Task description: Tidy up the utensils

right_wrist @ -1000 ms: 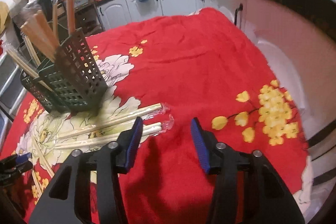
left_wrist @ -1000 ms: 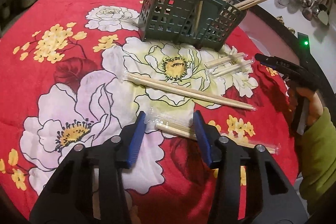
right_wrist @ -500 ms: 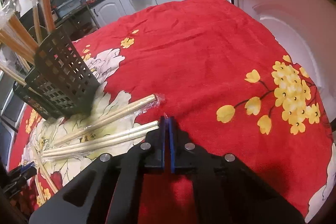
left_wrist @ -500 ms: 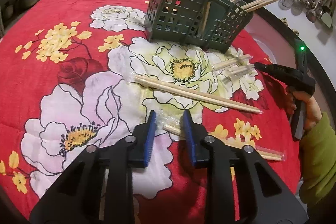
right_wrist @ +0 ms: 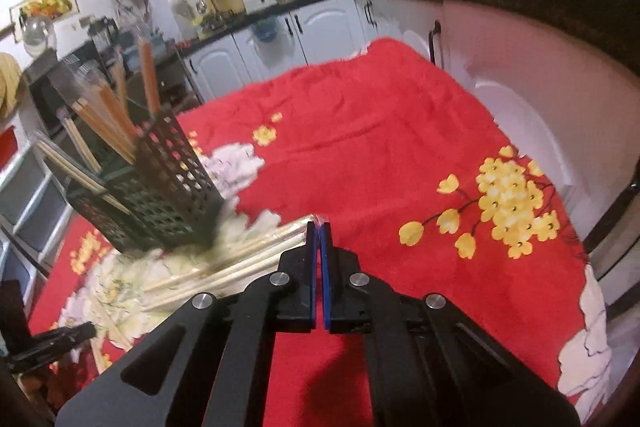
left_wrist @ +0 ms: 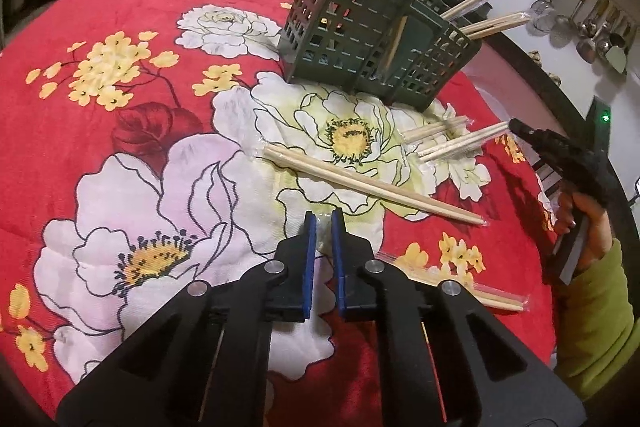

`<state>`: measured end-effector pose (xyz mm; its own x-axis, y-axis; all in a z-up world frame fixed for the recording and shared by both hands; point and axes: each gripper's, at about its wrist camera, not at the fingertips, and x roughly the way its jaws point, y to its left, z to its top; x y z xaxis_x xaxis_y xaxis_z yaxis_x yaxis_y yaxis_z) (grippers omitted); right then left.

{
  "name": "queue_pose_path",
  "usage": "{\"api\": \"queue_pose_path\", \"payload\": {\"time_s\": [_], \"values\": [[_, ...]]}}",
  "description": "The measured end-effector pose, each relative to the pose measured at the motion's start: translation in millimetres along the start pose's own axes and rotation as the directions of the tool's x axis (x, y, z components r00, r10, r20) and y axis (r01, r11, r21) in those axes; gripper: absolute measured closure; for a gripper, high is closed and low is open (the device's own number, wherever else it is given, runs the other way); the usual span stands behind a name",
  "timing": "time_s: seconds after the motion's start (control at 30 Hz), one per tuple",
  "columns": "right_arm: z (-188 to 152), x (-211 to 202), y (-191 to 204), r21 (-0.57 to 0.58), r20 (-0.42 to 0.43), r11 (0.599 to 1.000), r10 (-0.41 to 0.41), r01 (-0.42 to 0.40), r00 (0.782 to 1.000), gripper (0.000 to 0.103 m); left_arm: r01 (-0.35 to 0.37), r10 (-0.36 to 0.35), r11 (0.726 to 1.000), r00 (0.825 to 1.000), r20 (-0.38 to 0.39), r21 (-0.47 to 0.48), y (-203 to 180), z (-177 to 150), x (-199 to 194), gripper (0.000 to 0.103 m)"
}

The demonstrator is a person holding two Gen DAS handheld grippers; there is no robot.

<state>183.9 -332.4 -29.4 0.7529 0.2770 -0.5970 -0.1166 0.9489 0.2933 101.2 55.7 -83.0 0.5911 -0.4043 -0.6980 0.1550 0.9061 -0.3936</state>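
A dark green lattice utensil holder [left_wrist: 360, 39] [right_wrist: 160, 195] stands on the red floral cloth with several chopsticks upright in it. My left gripper [left_wrist: 323, 227] is closing, its blue pads pinching the near end of a plastic-wrapped chopstick pair [left_wrist: 448, 281] that lies on the cloth. My right gripper [right_wrist: 319, 227] [left_wrist: 516, 126] is shut on the wrapper end of another wrapped pair [right_wrist: 240, 261] [left_wrist: 460, 143], which slants down to the cloth. A third wrapped pair [left_wrist: 372, 183] lies loose between the two, and one more [left_wrist: 434, 129] rests by the holder's base.
A hand in a green sleeve [left_wrist: 592, 291] holds the right gripper at the table's right edge. White cabinets [right_wrist: 320, 27] and a dark counter with pots lie beyond the table. Bare red cloth [right_wrist: 380, 147] stretches right of the holder.
Both grippers went from open to closed. The left closed on the wrapper end in front of it. The right shut on its pair's end and has lifted it slightly.
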Motion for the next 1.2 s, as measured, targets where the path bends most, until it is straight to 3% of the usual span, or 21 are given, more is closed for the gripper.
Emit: {"api": "queue_pose_path", "payload": {"time_s": [0.6,1.2], "values": [[14,-79,58,-0.195,0.152,0.978,0.106,-0.075,0.983,0.101,0.059,-0.066,0.996,0.994,0.092,0.07,-35,18,-39,0.1],[30,-122,83,-0.283,0.23,0.953,0.173,-0.105,0.958,0.101,0.125,-0.158,0.975,0.97,0.185,0.183,-82,51,-66,0.101]]}}
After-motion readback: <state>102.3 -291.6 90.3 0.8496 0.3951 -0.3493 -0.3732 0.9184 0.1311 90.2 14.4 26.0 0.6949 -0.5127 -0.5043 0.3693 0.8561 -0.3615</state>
